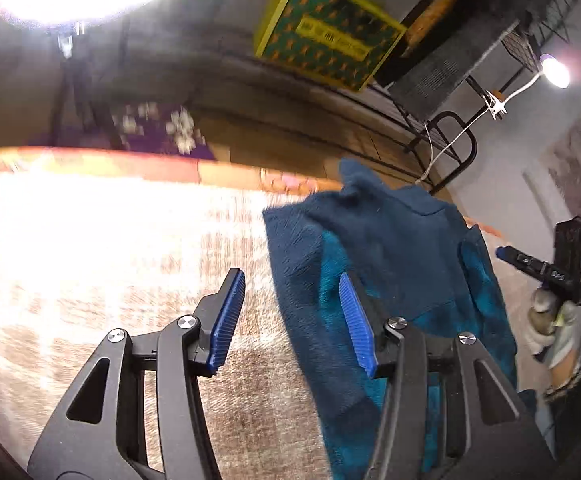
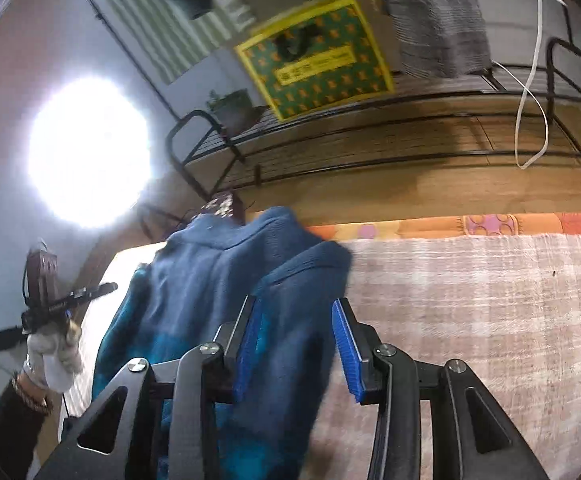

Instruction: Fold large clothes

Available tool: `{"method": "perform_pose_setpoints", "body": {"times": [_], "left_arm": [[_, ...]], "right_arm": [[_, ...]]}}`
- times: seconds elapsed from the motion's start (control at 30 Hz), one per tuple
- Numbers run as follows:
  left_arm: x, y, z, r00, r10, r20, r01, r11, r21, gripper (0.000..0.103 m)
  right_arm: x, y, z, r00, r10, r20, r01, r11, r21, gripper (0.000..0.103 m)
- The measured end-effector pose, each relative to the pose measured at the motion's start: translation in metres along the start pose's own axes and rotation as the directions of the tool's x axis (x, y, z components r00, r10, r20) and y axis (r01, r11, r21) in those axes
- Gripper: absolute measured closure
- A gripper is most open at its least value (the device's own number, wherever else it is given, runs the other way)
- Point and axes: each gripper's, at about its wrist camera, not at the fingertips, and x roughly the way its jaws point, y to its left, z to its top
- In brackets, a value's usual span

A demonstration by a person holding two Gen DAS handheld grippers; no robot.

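Note:
A dark blue fleece garment (image 1: 390, 264) lies bunched on the beige woven cover (image 1: 110, 248) of the work surface. My left gripper (image 1: 290, 320) is open just above the garment's left edge, and only that edge lies between its blue pads. In the right wrist view the same garment (image 2: 194, 280) runs under my right gripper (image 2: 297, 344). Its jaws stand apart over a fold of the fleece, and the pads do not press on it. Each view shows the other gripper at the side in a gloved hand (image 1: 550, 320) (image 2: 54, 356).
An orange patterned border (image 2: 490, 226) marks the far edge of the surface, with wooden floor (image 2: 410, 192) beyond. A black metal rack (image 2: 370, 152) holds a yellow and green box (image 2: 314, 56) and a grey cloth (image 2: 438, 20). A bright lamp (image 2: 90, 152) glares at left.

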Motion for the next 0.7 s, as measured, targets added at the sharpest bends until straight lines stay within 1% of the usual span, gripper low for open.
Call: {"method": "perform_pose_setpoints", "body": {"times": [0.03, 0.17, 0.3, 0.37, 0.4, 0.43, 0.47, 0.5, 0.53, 0.6, 0.63, 0.7], "left_arm": [[0.006, 0.003, 0.0, 1.0, -0.006, -0.007, 0.006, 1.0, -0.009, 0.053], [0.025, 0.004, 0.005, 0.999, -0.03, -0.013, 0.03, 0.999, -0.032, 0.053], [0.035, -0.005, 0.016, 1.0, -0.019, 0.005, 0.019, 1.0, 0.005, 0.054], [0.043, -0.011, 0.018, 1.0, -0.011, -0.001, 0.011, 0.999, 0.034, 0.074], [0.044, -0.015, 0.017, 1.0, 0.01, 0.005, -0.011, 0.998, 0.054, 0.076], [0.046, -0.02, 0.017, 1.0, 0.024, 0.012, -0.025, 0.997, 0.079, 0.081], [0.048, -0.022, 0.016, 0.999, 0.031, 0.018, -0.032, 0.995, 0.09, 0.089], [0.047, -0.023, 0.015, 0.999, 0.028, 0.026, -0.03, 0.995, 0.091, 0.089], [0.048, -0.024, 0.015, 0.999, 0.03, 0.035, -0.033, 0.995, 0.091, 0.091], [0.044, -0.024, 0.013, 0.998, 0.036, 0.055, -0.041, 0.995, 0.088, 0.092], [0.04, -0.025, 0.012, 0.997, 0.036, 0.067, -0.041, 0.996, 0.083, 0.093], [0.03, -0.028, 0.011, 0.995, 0.023, 0.096, -0.031, 0.996, 0.078, 0.093]], "right_arm": [[0.005, -0.001, 0.002, 1.0, -0.005, -0.009, 0.005, 1.0, -0.001, 0.054], [0.033, 0.001, 0.011, 0.998, -0.035, -0.052, 0.034, 0.999, -0.023, 0.054], [0.057, 0.004, 0.018, 0.997, -0.033, -0.068, 0.03, 0.999, -0.043, 0.054], [0.066, 0.004, 0.019, 0.997, -0.018, -0.069, 0.015, 0.999, -0.04, 0.053], [0.067, 0.004, 0.019, 0.998, -0.01, -0.064, 0.007, 0.999, -0.043, 0.053], [0.067, 0.004, 0.019, 0.998, 0.001, -0.058, -0.003, 0.999, -0.043, 0.054], [0.068, 0.004, 0.021, 0.998, 0.009, -0.057, -0.012, 0.999, -0.044, 0.059], [0.068, 0.004, 0.021, 0.998, 0.011, -0.055, -0.014, 0.999, -0.049, 0.072], [0.066, 0.004, 0.021, 0.999, 0.01, -0.051, -0.013, 0.998, -0.055, 0.08], [0.06, 0.006, 0.022, 1.0, 0.001, -0.03, -0.003, 0.998, -0.069, 0.09], [0.055, 0.008, 0.022, 1.0, 0.002, -0.013, -0.003, 0.997, -0.077, 0.092], [0.045, 0.013, 0.024, 1.0, 0.013, 0.021, -0.011, 0.996, -0.088, 0.094]]}}
